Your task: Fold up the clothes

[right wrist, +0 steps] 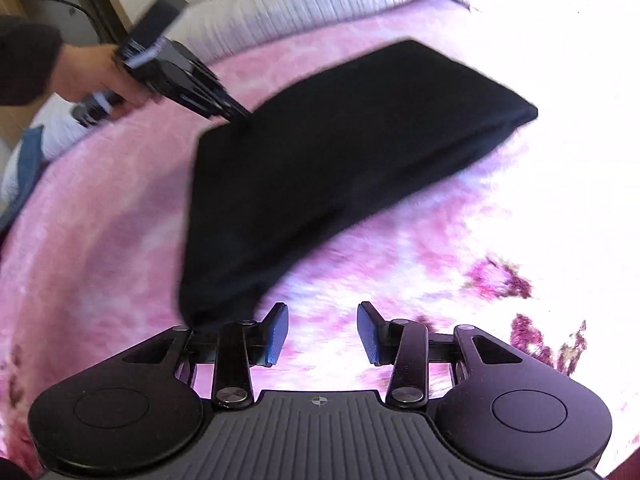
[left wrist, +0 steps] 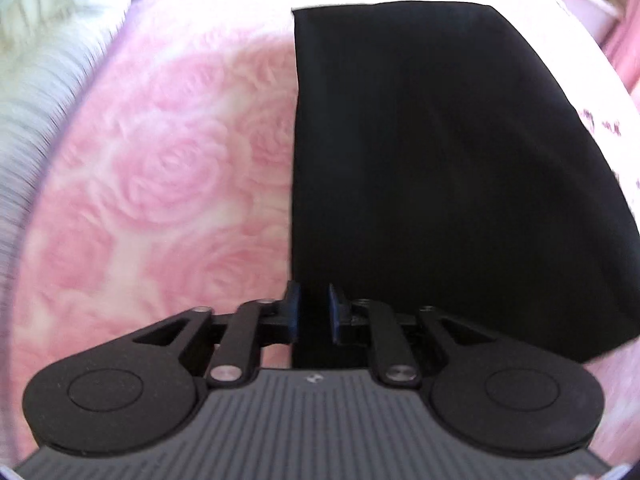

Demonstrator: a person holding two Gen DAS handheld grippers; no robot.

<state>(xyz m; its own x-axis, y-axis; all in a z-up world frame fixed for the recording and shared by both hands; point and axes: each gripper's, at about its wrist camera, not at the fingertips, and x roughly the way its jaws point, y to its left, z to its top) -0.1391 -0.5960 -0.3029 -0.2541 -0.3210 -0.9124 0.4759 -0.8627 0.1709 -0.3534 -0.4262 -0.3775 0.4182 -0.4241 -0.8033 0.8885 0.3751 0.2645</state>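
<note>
cloth: folded black soft cloth [right wrist: 340, 152] lies on pink rose blanket [left wrist: 160, 184] | left tongs [left wrist: 313, 312]: a little apart over its near corner, pinching cannot tell | right tongs [right wrist: 322, 334]: spread, empty, beside its edge | risk: a snagged tong could drag the corner and undo the fold

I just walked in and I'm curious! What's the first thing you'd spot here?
A big black folded cloth lying flat in the middle of a pink rose-patterned blanket. The right tool sits open just past the cloth's near corner, nothing between its blue pads. A hand holds the left tool at the cloth's far corner.
</note>
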